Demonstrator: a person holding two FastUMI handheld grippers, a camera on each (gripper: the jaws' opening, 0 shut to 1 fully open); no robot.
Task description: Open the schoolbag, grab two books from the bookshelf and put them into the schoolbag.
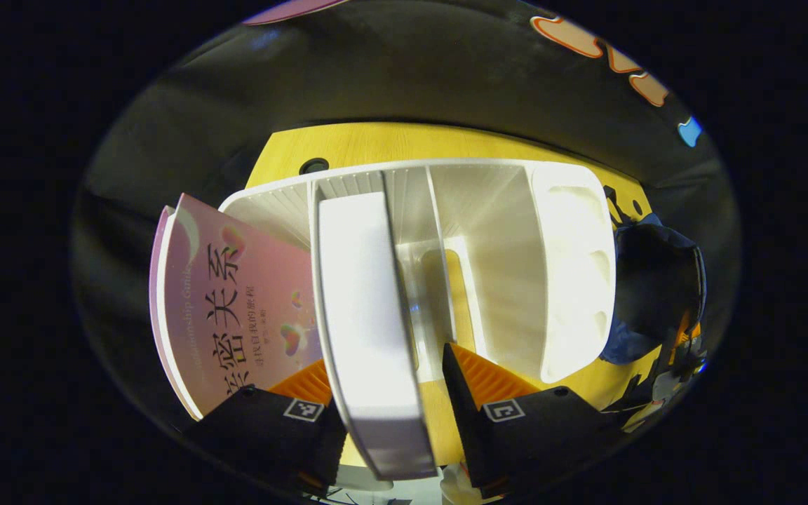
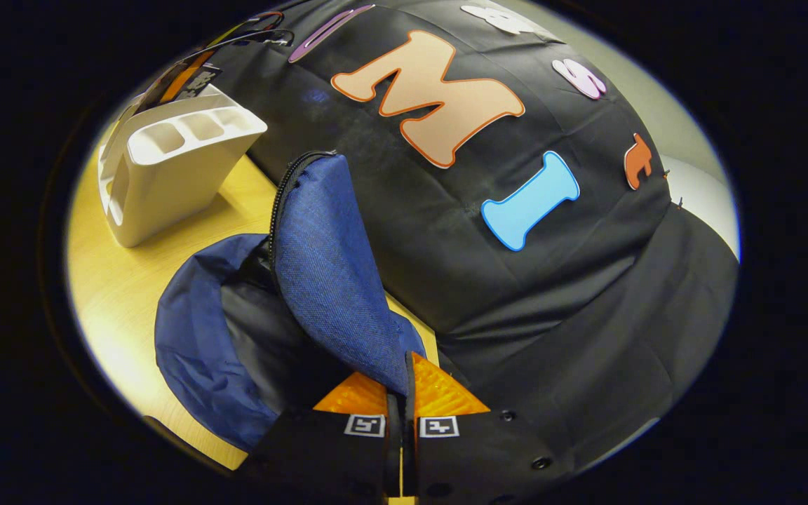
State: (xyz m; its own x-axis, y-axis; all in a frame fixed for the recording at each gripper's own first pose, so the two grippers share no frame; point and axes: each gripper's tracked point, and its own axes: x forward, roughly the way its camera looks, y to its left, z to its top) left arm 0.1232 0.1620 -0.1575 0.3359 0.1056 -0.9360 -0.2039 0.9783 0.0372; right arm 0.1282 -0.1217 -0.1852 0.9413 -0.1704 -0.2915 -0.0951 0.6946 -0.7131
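Observation:
A white book [image 1: 362, 294] stands upright in the white bookshelf [image 1: 572, 266], and my left gripper [image 1: 383, 365] is open around its near edge. One finger lies against the book. A strip of table shows between the book and the other finger. A pink book [image 1: 236, 308] leans outward at the shelf's left end. The dark blue schoolbag [image 1: 656, 287] sits to the right of the shelf. My right gripper [image 2: 400, 382] is shut on the schoolbag's lifted flap [image 2: 334, 280], so the bag's [image 2: 193, 337] dark inside is exposed.
Everything rests on a yellow wooden table [image 2: 116, 294] with a round cable hole [image 1: 314, 166] behind the shelf. The shelf [image 2: 165, 182] has small pen slots at the end nearest the bag. Black cloth hangs close behind the table and bag.

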